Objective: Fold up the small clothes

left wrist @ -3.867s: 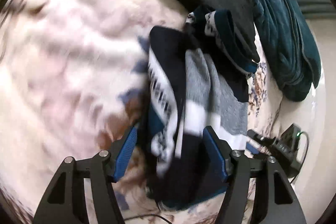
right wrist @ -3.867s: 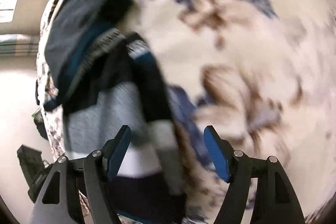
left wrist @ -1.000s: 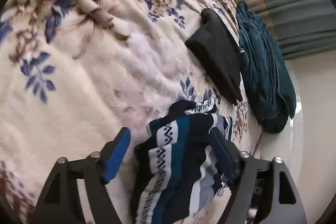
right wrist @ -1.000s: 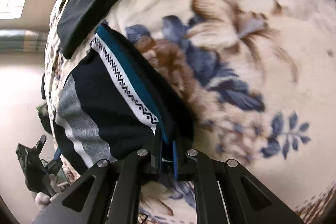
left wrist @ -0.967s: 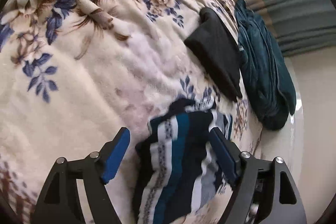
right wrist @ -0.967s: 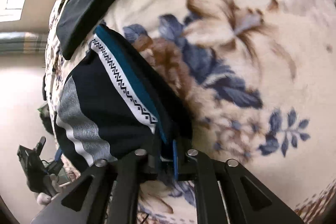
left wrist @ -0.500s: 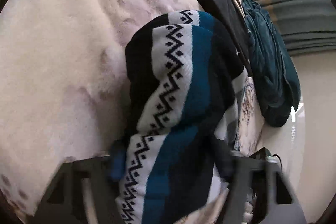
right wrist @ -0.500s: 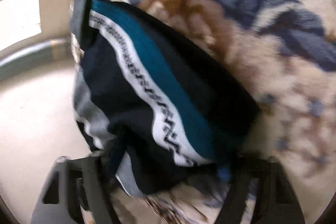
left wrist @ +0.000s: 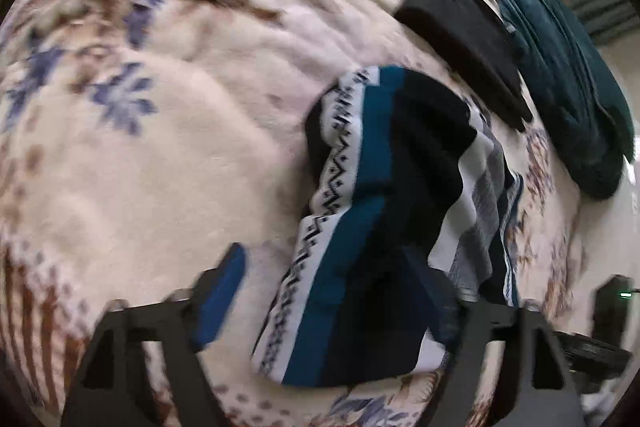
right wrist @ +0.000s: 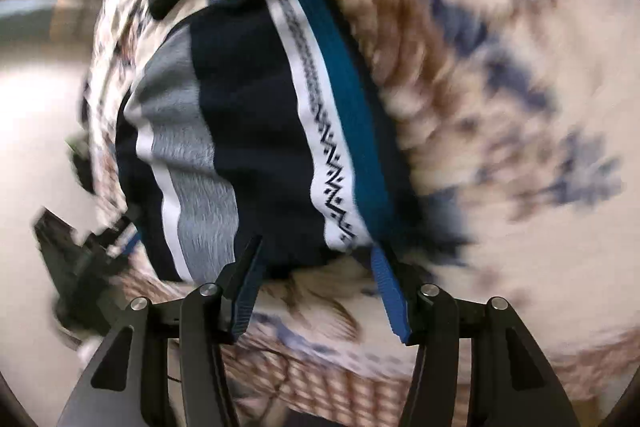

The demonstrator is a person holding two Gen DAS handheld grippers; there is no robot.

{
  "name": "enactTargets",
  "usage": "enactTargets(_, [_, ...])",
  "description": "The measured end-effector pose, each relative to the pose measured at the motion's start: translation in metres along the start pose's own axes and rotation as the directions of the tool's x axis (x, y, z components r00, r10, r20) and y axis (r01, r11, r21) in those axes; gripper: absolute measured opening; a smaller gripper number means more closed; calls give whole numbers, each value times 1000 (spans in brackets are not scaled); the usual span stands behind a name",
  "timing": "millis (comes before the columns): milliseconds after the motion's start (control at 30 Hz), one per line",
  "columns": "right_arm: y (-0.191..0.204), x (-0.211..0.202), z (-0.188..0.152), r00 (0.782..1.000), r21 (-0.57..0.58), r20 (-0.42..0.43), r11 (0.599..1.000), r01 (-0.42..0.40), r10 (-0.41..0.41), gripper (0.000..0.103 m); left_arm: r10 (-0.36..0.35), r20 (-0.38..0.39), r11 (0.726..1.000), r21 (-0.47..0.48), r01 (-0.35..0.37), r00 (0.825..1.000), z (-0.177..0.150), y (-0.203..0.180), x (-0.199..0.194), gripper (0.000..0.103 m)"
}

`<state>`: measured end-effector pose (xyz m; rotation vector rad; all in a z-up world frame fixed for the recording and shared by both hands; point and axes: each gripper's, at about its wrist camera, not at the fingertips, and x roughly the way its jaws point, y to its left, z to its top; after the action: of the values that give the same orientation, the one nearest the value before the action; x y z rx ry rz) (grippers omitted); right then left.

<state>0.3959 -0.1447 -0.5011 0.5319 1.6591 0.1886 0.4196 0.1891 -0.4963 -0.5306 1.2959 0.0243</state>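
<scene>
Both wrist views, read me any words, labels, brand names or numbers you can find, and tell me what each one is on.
None can be read.
The striped sweater carries only a zigzag knit pattern, no letters.
The floral blanket shows flowers only.
The black folded garment has a small pale tag at its edge, too small and blurred to read.
The dark device with a green light shows no legible marking.
</scene>
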Motion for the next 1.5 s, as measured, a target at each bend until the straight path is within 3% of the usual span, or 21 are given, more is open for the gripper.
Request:
enactTargets(100, [43,-39,15,995,-129,22,987,100,-98,57,-6,46,998,-69,9,999,-5,7,-9,92])
enactTargets(200, [101,-57,50,996,-294,53,951,90,-78,57,13,66,994,-110,-6,998,-1,10,-3,92])
enactTargets(333, [207,-17,113,998,-518,28,853,56,-49,57,12,109,992,-124,1,994,1,14,9,92])
enactTargets(400, [260,27,144,996,-616,-10,785,61,-85,57,-11,92,992,-128,22,996,2,17,17,92])
enactTargets(467, [303,73,158,986,-659,-90,751,47,-141,57,-45,85,989,-140,57,995,1,22,21,92])
enactTargets(567, [348,139,171,946,-724,-200,689,34,-256,57,-78,77,988,-129,87,994,0,22,24,92])
enactTargets(667, [362,185,160,856,-783,-280,619,58,-434,51,-112,66,987,-111,119,991,4,22,27,92])
enactTargets(733, [362,195,152,824,-810,-249,576,111,-509,5,-154,63,981,-106,160,986,8,23,29,92])
enactTargets(767, [365,198,149,818,-817,-238,563,122,-523,2,-169,64,980,-99,175,983,11,23,30,92])
enactTargets(833, [373,189,146,840,-816,-183,555,160,-511,1,-210,73,974,-72,215,975,14,22,31,92])
enactTargets(933, [383,166,157,891,-775,-113,601,198,-439,0,-264,68,963,-36,266,962,13,17,31,89])
enactTargets(1067, [367,159,181,904,-701,-145,687,194,-403,0,-288,5,958,-10,288,958,3,11,31,89])
enactTargets(1167, [361,145,190,919,-700,-70,676,231,-387,0,-294,-10,956,11,294,956,3,11,24,89])
enactTargets(1200, [359,142,195,923,-687,-72,690,228,-377,0,-295,-17,956,12,295,955,4,12,24,89])
enactTargets(1233, [355,140,204,936,-651,-129,740,169,-328,0,-282,-15,959,15,282,959,9,15,22,89])
enactTargets(1300, [350,133,217,940,-589,-231,805,72,-252,1,-284,-10,958,22,284,959,18,20,22,89])
enactTargets(1367, [351,127,218,930,-578,-293,816,11,-220,13,-275,4,961,25,275,961,29,23,21,89])
enactTargets(1400, [353,126,211,925,-602,-310,798,-13,-219,38,-277,7,961,29,277,961,34,24,22,89])
enactTargets(1433, [354,126,205,916,-640,-305,768,4,-259,53,-273,9,962,33,272,962,37,25,23,89])
enactTargets(1500, [352,133,191,894,-701,-288,711,47,-343,55,-275,11,961,36,275,961,41,28,24,89])
